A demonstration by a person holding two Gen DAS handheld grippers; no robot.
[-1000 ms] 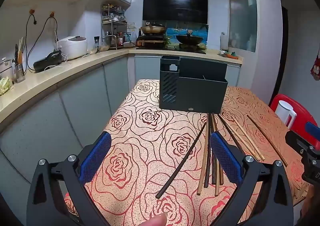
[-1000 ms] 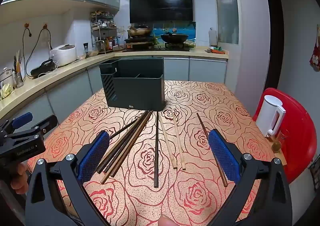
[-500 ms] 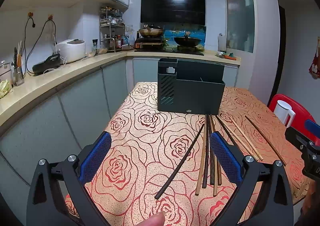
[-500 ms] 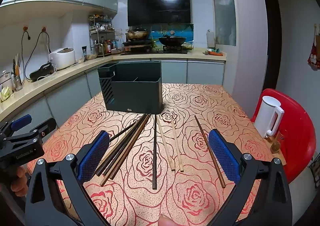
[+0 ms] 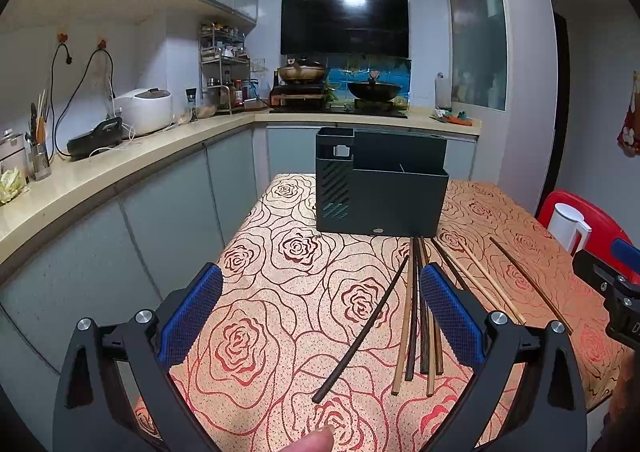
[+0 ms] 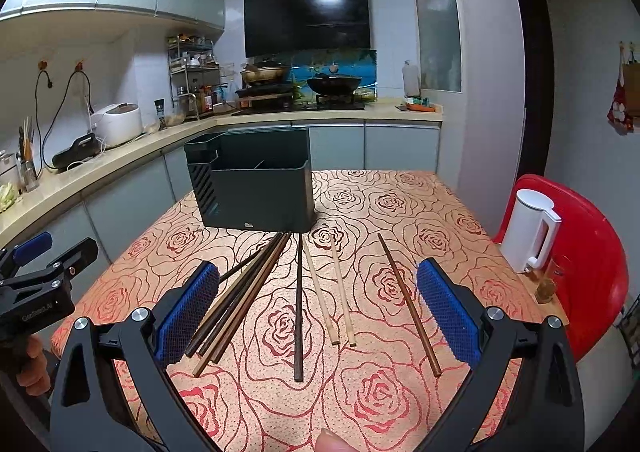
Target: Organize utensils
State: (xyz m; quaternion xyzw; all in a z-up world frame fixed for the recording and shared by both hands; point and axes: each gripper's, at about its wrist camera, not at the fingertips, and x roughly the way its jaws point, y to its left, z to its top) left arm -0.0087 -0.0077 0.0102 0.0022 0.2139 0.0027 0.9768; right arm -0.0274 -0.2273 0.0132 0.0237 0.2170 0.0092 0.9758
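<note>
Several wooden chopsticks lie loose on the rose-patterned table point(image 5: 280, 292), fanned out in front of a dark utensil holder point(image 5: 380, 188) with compartments. A black chopstick point(image 5: 362, 332) lies apart at the left, a bundle point(image 5: 420, 316) beside it. In the right wrist view the holder point(image 6: 256, 192) stands at the back, with the bundle point(image 6: 240, 300), a dark chopstick point(image 6: 298, 304), two pale ones point(image 6: 332, 292) and a brown one point(image 6: 408, 304) before it. My left gripper point(image 5: 320, 316) and right gripper point(image 6: 318, 312) are both open and empty, above the table's near end.
A white kettle point(image 6: 532, 232) stands on a red chair point(image 6: 592, 252) right of the table. A kitchen counter point(image 5: 100, 180) with a rice cooker point(image 5: 144, 110) runs along the left. A stove with pans is at the back.
Both grippers have tilted and risen slightly, so the table and holder sit a little lower in view. Nothing on the table has moved.
</note>
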